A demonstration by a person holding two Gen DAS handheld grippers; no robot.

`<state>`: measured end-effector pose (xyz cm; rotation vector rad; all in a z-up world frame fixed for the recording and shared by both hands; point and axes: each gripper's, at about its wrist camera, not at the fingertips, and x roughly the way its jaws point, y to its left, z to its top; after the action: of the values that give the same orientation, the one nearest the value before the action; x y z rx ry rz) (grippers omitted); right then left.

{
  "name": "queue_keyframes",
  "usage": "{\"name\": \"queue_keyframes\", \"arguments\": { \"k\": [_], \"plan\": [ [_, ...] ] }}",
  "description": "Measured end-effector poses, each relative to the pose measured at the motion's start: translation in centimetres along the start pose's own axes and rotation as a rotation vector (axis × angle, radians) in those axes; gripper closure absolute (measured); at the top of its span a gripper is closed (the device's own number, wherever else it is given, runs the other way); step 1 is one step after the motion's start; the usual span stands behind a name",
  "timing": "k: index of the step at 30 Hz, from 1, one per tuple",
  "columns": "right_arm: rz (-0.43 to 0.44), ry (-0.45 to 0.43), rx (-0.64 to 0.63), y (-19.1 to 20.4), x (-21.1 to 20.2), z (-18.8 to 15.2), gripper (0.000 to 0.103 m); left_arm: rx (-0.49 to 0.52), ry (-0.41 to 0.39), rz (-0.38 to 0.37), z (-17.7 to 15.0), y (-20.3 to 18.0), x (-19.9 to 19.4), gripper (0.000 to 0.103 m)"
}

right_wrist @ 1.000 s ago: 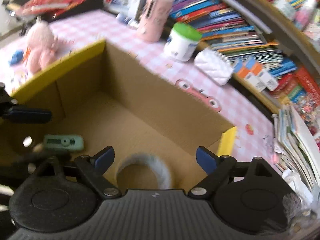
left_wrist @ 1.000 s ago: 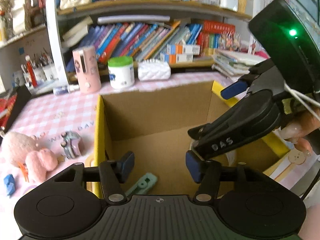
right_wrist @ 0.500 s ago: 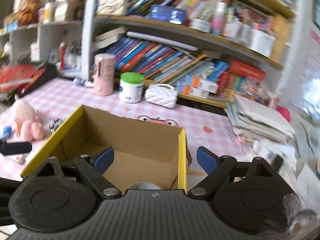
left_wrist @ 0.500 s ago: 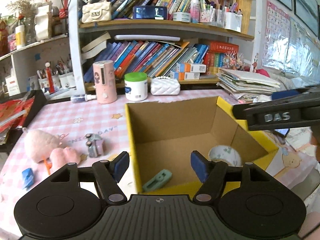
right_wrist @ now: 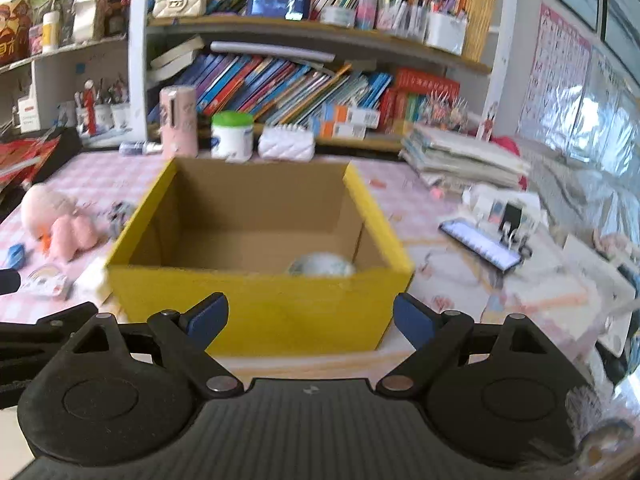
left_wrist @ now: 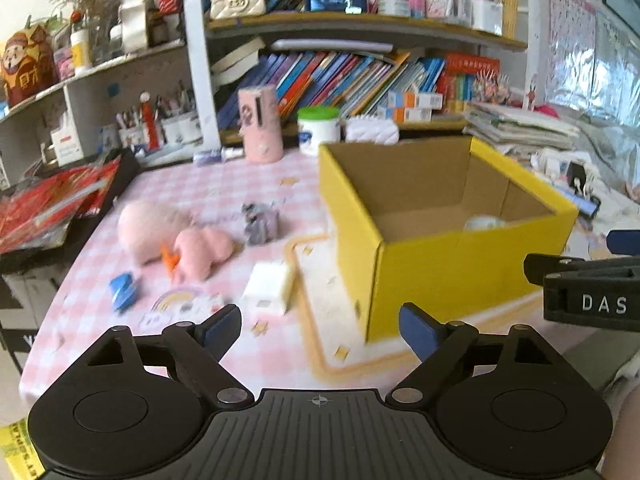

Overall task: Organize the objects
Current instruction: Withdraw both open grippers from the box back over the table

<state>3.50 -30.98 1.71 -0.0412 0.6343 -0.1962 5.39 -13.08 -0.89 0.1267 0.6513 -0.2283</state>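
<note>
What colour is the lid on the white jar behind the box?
Green lid; clearest in the right wrist view.

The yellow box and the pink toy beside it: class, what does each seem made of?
Yellow box: apparently cardboard, matte, with a plain brown inside and thin folded walls. Pink toy: probably plush fabric, since its outline looks soft, fuzzy and rounded, though motion blur hides finer texture.

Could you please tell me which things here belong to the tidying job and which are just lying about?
Part of the job:
- yellow box
- roll of tape inside it
- pink plush toy
- grey toy
- blue clip
- white block

Probably just lying about:
- shelf books
- green-lidded jar
- pink canister
- phone
</note>
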Motion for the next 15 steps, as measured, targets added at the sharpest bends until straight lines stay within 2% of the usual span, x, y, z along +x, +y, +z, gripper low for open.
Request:
{"name": "queue_keyframes", "arguments": {
  "k": [7, 15],
  "plan": [
    [0.046, 0.078, 0.027, 3.5, -1.5, -2.7, 0.012, -0.009, 0.042, 0.017, -2.5, 2.9, -1.8, 0.014],
    [0.083, 0.112, -0.003, 7.2, -3.0, -4.6, 0.011, -0.027, 0.073, 0.042, -4.7, 5.6, -3.5, 0.014]
  ]
}}
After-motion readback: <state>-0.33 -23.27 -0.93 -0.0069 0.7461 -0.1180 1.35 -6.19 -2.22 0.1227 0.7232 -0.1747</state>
